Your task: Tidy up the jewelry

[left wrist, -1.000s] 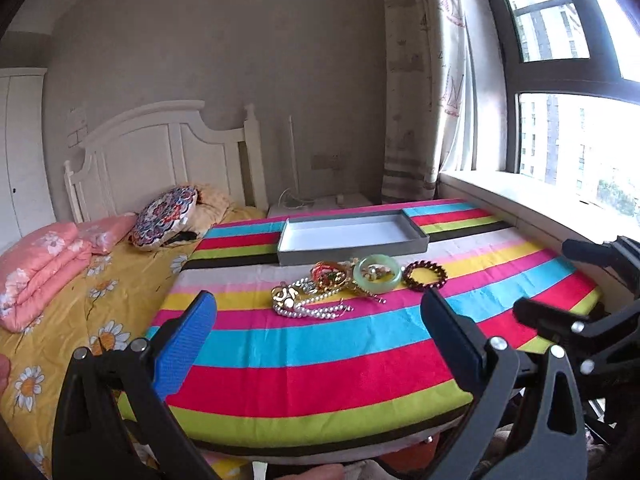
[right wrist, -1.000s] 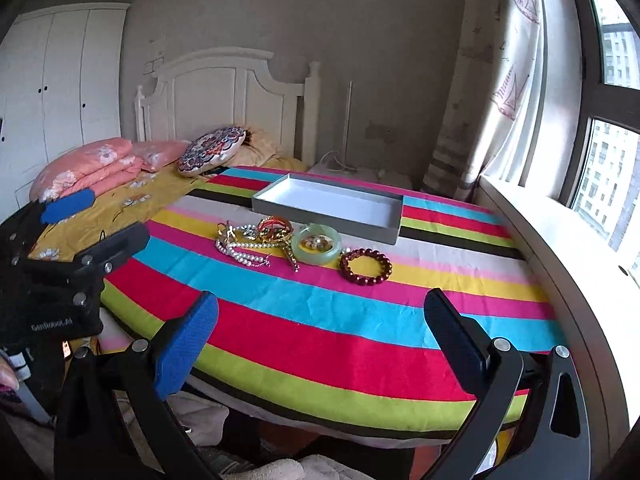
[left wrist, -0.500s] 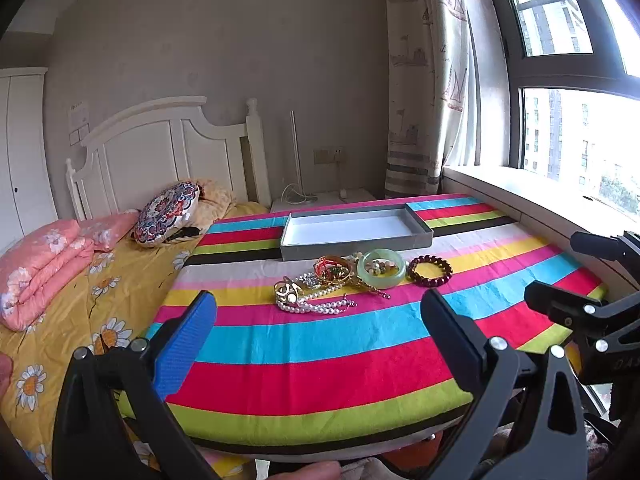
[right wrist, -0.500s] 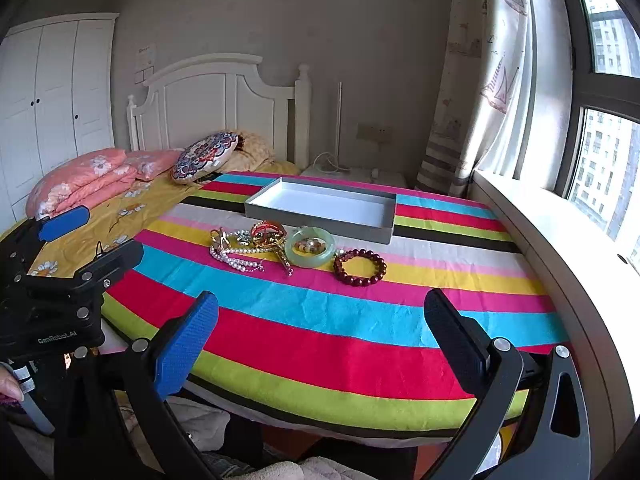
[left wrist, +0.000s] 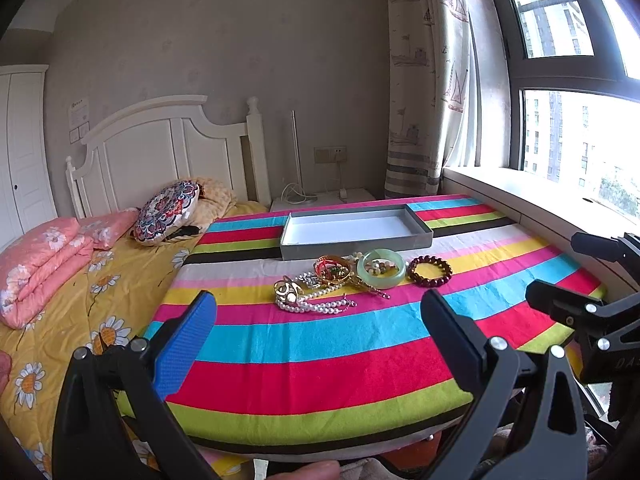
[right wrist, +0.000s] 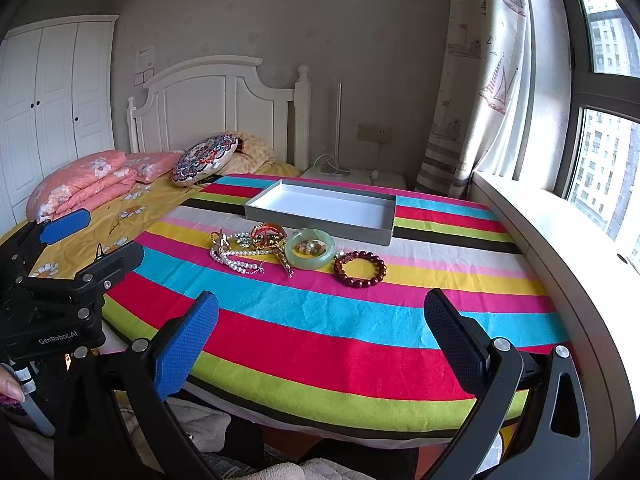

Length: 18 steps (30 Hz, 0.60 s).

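Only right wrist view shows wardrobe doors (right wrist: 56, 92).

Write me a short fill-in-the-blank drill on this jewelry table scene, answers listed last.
1. The grey tray holds ____ jewelry.
2. The green bangle lies between the dark red bead bracelet and the ____ necklace.
3. Both the left gripper and the right gripper are ____.

Answers: no; pearl; open
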Each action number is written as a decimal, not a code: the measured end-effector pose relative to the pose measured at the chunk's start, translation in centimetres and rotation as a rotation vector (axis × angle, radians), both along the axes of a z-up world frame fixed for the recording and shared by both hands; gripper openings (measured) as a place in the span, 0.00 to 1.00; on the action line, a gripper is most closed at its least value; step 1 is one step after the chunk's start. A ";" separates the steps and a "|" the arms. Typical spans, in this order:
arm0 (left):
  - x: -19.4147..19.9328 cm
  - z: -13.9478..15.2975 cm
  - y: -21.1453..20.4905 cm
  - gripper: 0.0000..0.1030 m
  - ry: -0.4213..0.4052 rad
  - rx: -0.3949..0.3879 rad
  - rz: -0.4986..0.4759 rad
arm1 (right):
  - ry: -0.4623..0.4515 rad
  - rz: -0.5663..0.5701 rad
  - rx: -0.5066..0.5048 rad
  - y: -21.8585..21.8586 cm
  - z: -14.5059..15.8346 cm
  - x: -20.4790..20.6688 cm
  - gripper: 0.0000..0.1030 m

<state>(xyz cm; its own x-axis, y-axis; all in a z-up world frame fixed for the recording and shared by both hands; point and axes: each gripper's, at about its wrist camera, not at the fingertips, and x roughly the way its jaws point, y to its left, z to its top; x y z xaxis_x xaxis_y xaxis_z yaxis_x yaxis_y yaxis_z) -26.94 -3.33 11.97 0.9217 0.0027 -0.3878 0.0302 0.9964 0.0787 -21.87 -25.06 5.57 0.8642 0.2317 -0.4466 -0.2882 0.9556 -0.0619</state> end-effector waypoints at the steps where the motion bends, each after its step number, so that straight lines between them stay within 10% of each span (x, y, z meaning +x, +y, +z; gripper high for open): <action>1: 0.0 -0.1 0.0 0.98 0.000 0.000 0.000 | 0.000 0.001 0.000 0.0 0.0 0.0 0.96; 18: 0.0 -0.2 0.2 0.98 0.008 -0.007 0.003 | 0.000 0.002 0.002 0.2 0.1 -0.2 0.96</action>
<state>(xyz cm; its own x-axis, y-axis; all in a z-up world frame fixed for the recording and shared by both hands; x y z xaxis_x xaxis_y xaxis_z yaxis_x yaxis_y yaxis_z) -26.93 -3.13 11.80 0.9184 0.0023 -0.3956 0.0282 0.9971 0.0713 -22.10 -24.89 5.67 0.8636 0.2348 -0.4462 -0.2905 0.9550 -0.0596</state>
